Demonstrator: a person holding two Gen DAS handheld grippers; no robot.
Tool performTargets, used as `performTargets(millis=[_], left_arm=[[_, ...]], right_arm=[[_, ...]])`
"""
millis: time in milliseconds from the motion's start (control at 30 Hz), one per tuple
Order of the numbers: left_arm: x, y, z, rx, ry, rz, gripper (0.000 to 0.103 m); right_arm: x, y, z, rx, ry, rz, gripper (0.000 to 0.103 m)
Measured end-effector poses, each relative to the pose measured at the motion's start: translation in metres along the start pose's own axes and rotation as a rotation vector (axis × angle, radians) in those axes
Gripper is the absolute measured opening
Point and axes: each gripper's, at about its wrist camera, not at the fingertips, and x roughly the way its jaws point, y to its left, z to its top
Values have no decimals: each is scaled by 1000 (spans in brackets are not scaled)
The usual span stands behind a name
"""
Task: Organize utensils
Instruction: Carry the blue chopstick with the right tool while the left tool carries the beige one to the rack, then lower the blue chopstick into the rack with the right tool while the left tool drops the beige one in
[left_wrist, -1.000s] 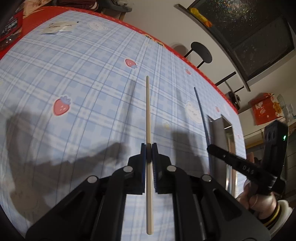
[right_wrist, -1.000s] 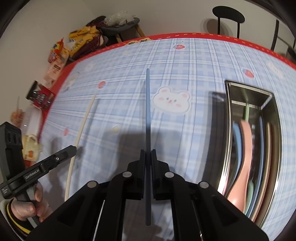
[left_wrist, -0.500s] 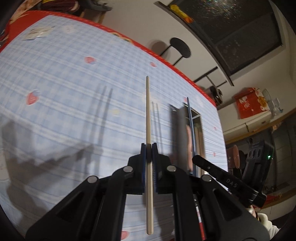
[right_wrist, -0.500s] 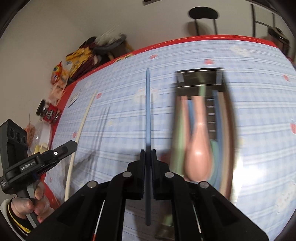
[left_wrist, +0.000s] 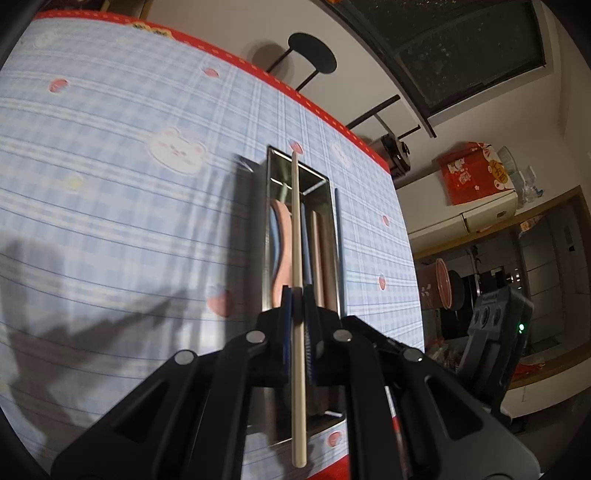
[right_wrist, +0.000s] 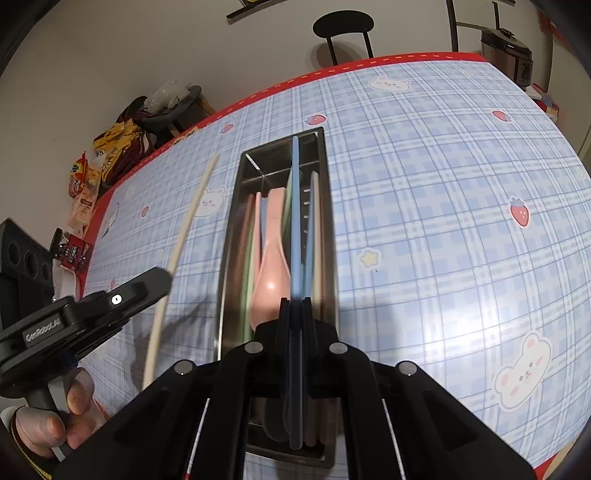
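Note:
A long steel tray (left_wrist: 266, 236) (right_wrist: 229, 236) lies on the checked tablecloth and holds a pink spoon (right_wrist: 270, 269) and several pastel utensils. My left gripper (left_wrist: 297, 295) is shut on a cream chopstick (left_wrist: 296, 229), which lies lengthwise above the tray. My right gripper (right_wrist: 295, 306) is shut on a blue chopstick (right_wrist: 295, 206), also lengthwise above the tray. In the right wrist view the cream chopstick (right_wrist: 184, 236) shows left of the tray. In the left wrist view the blue chopstick (left_wrist: 338, 236) shows along the tray's right wall.
The table has a red border, with its near edge close below both grippers. A black stool (right_wrist: 341, 26) stands beyond the far edge. Snack bags (right_wrist: 107, 155) pile up off the table's left side. A rice cooker (right_wrist: 508, 48) stands at the far right.
Both grippers have swung over to the steel tray, each with its chopstick. The chopsticks now line up with the tray's length.

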Motion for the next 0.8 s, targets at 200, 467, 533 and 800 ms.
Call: performTargets(millis=[200, 467, 533, 800], left_arm=[[24, 0, -6, -27, 28, 28, 10], [33, 9, -10, -58, 38, 45, 10], [34, 9, -11, -60, 41, 46, 10], [29, 7, -13, -26, 26, 72, 14]], right_arm=[[0, -5, -2, -1, 8, -4, 7], [5, -9, -5, 8, 28, -6, 7], [6, -9, -5, 7, 32, -8, 7], [6, -5, -2, 13, 32, -20, 8]])
